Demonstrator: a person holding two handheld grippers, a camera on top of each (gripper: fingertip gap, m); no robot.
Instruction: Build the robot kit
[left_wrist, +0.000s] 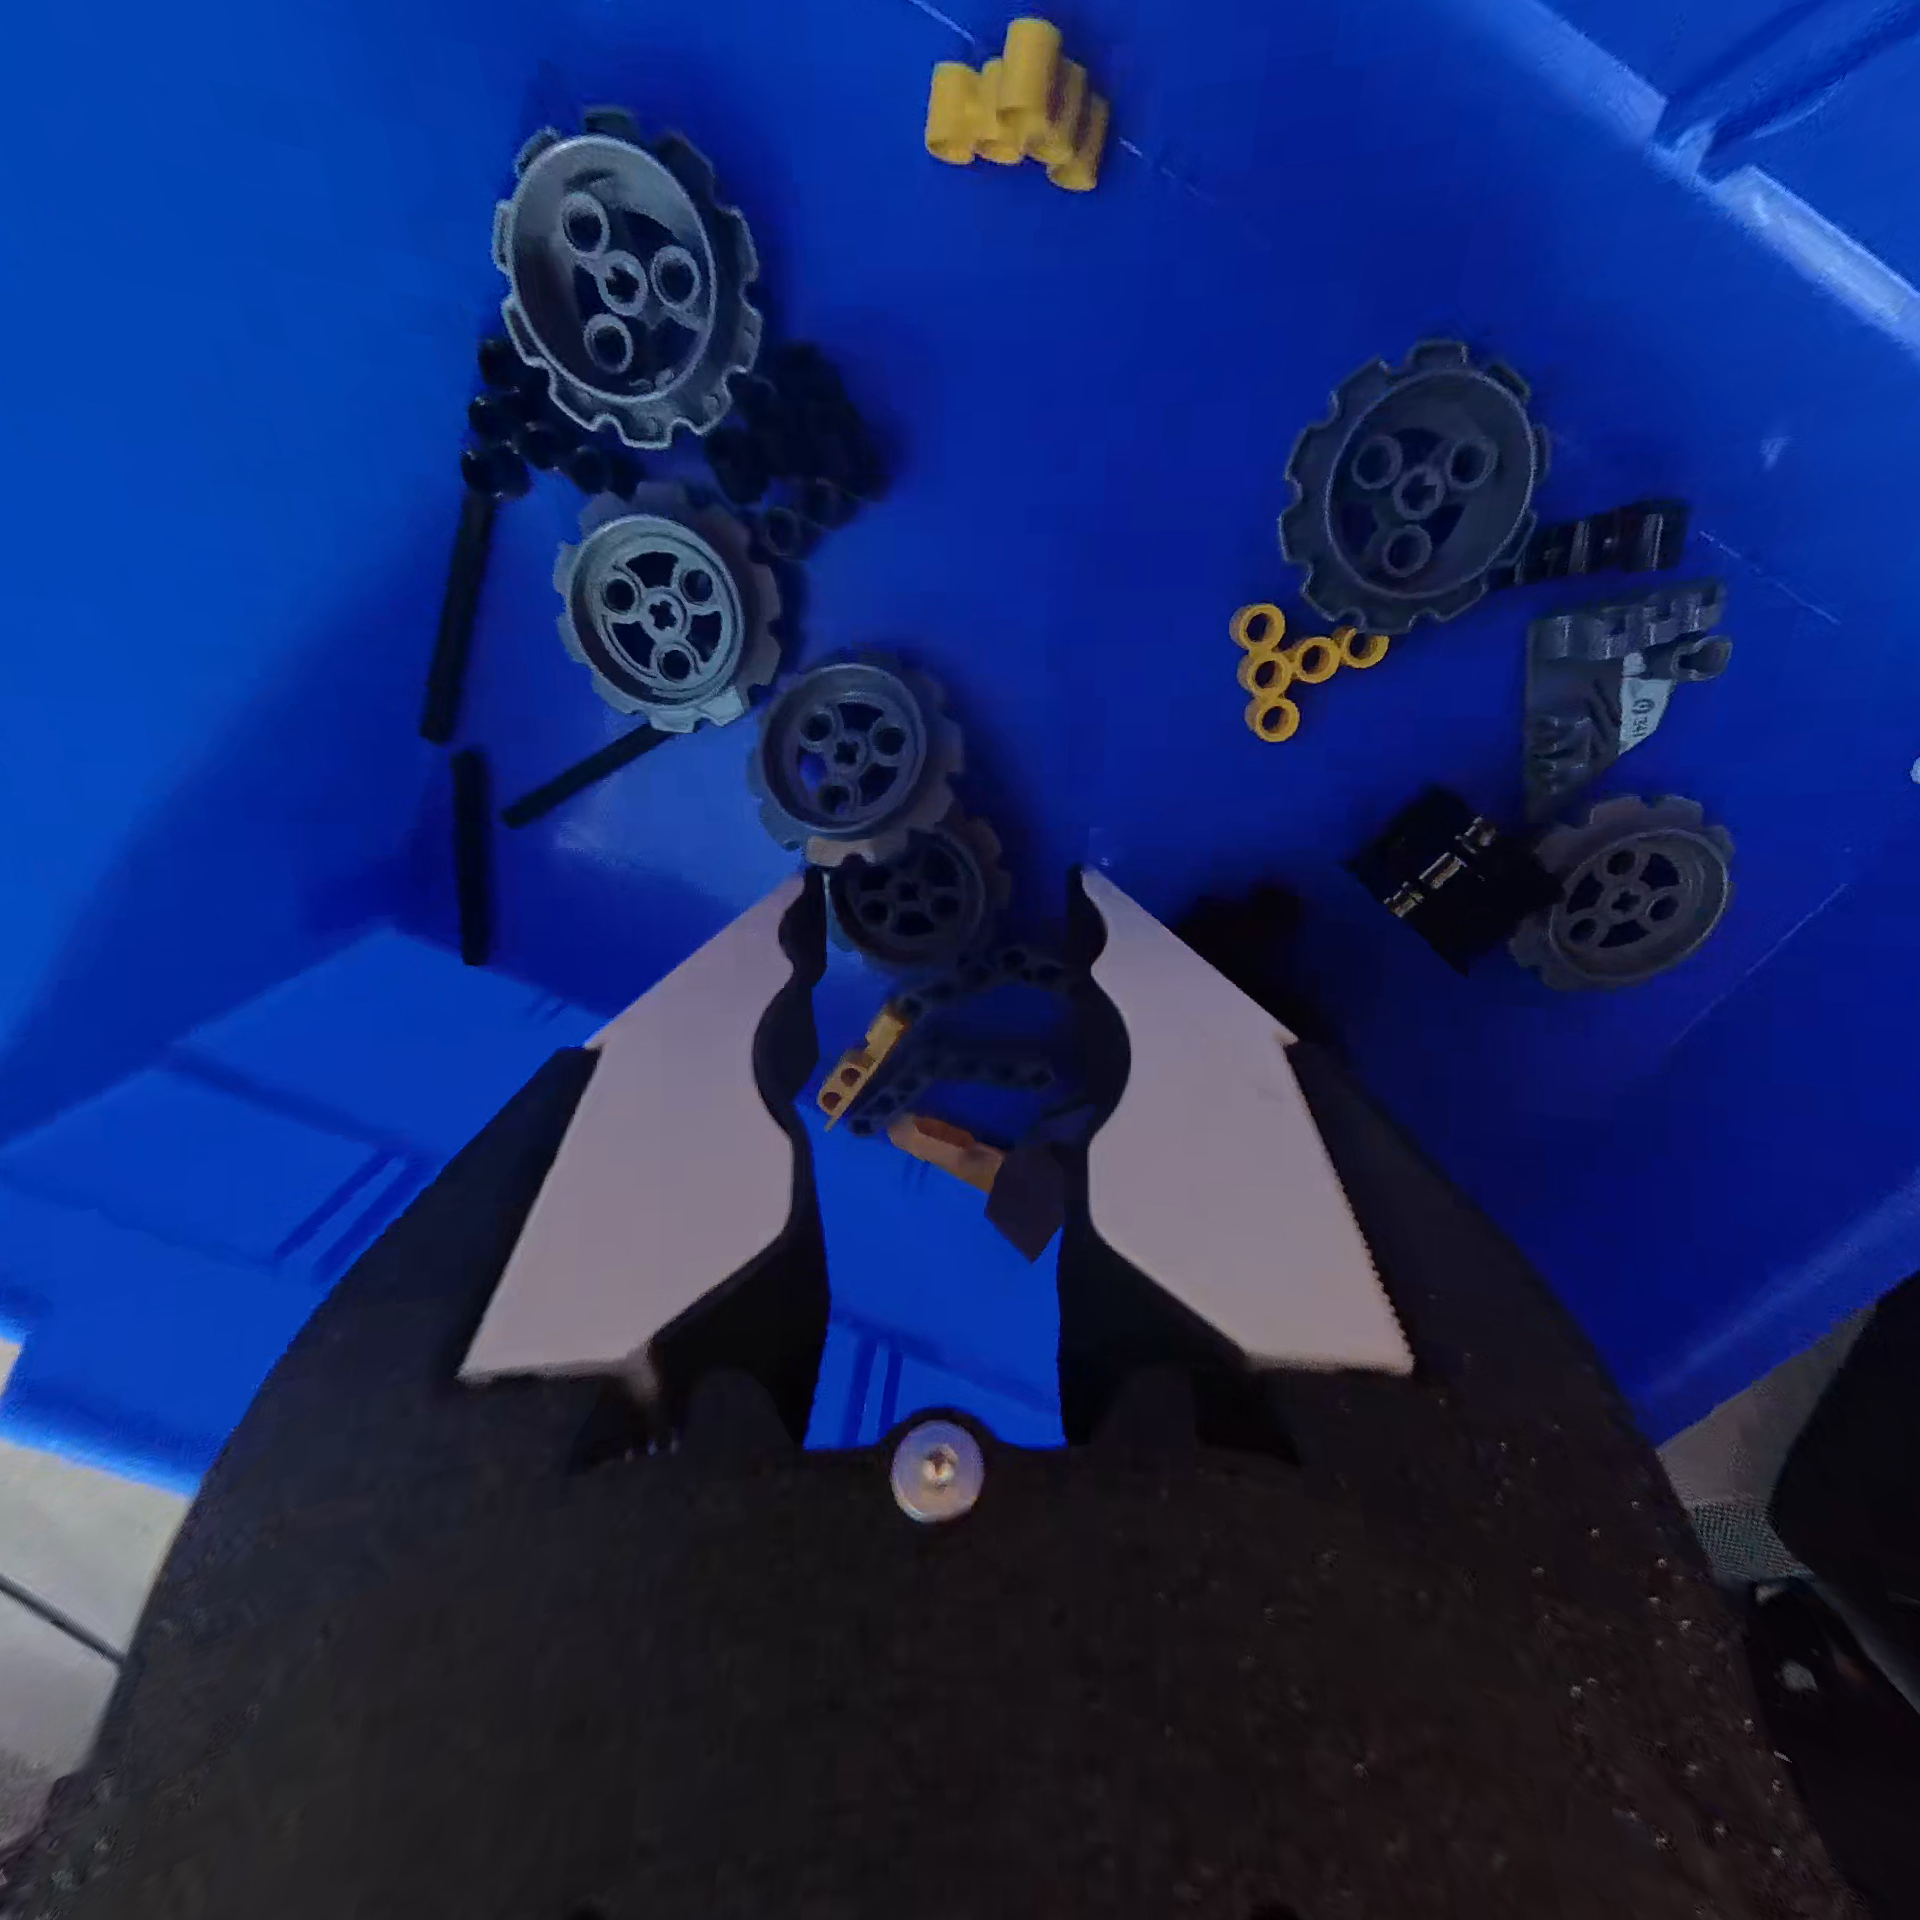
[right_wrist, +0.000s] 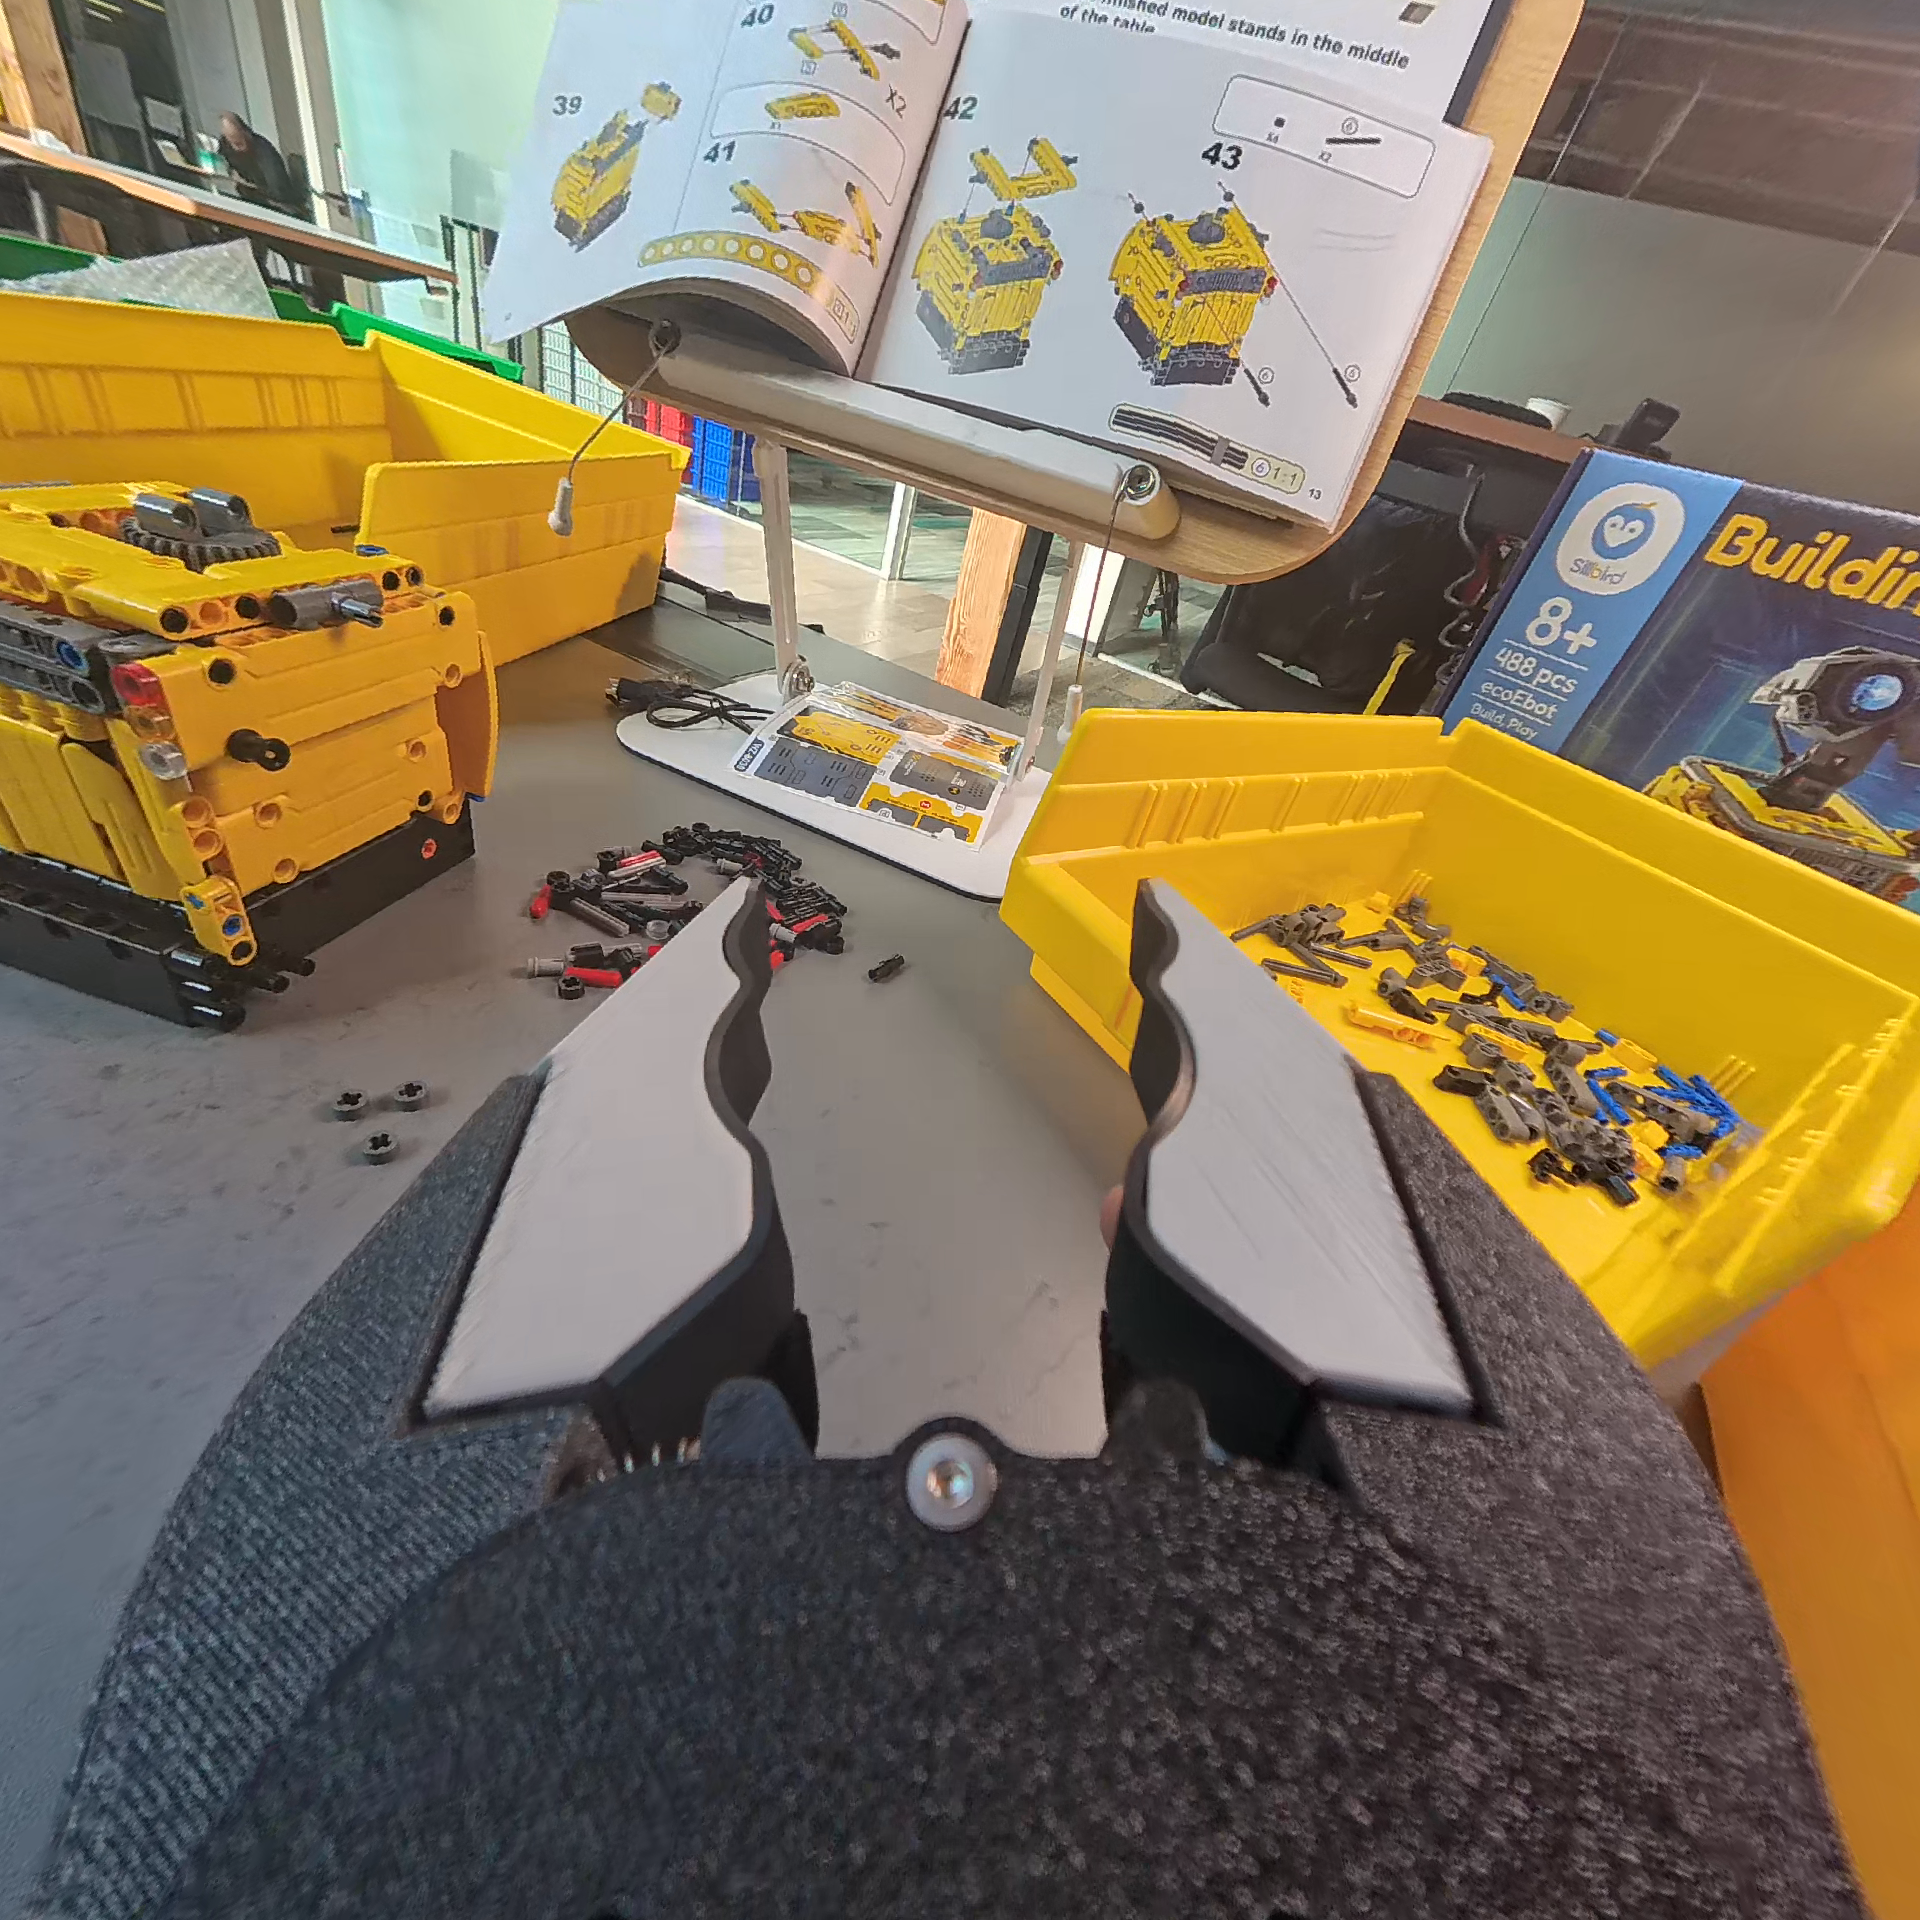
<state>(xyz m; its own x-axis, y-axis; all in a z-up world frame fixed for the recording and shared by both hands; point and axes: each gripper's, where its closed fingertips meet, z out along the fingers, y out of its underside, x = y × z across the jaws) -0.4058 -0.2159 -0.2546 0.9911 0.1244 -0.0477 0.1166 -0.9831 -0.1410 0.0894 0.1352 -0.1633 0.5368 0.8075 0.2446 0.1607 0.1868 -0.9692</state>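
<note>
Left tool: the left tool (left_wrist: 945, 883) reaches down into a blue bin (left_wrist: 260, 416), its fingers partly spread.
Between its fingers: a small cluster (left_wrist: 935, 1049) of a dark beam frame with yellow and tan bits sits in the rounded hollow. I cannot tell whether the fingers pinch it or only stand around it.
Just ahead of the tips: a dark wheel (left_wrist: 914, 894) lies at the tips, overlapped by a grey toothed wheel (left_wrist: 847, 753).
Elsewhere in the blue bin: more grey toothed wheels, the largest (left_wrist: 629, 281) at the far left. There are also black axles (left_wrist: 457, 613), a yellow ring connector (left_wrist: 1273, 665) and a yellow block (left_wrist: 1013, 109) at the far end.
Right tool: the right tool (right_wrist: 940, 894) hangs over the grey desk (right_wrist: 935, 1091), fingers wide apart and empty, touching nothing.
Nearest to it: a heap of black and red pins (right_wrist: 686, 904) just beyond the left fingertip, and a yellow bin (right_wrist: 1299, 810) of small grey, blue and yellow parts (right_wrist: 1538, 1060) beside the right finger.
Farther off: a part-built yellow model (right_wrist: 239, 727) on the left, and three loose bushes (right_wrist: 379, 1117) near it. An open booklet (right_wrist: 1039, 208) rests on a stand (right_wrist: 914, 436), and a set box (right_wrist: 1714, 644) stands behind the bin.
</note>
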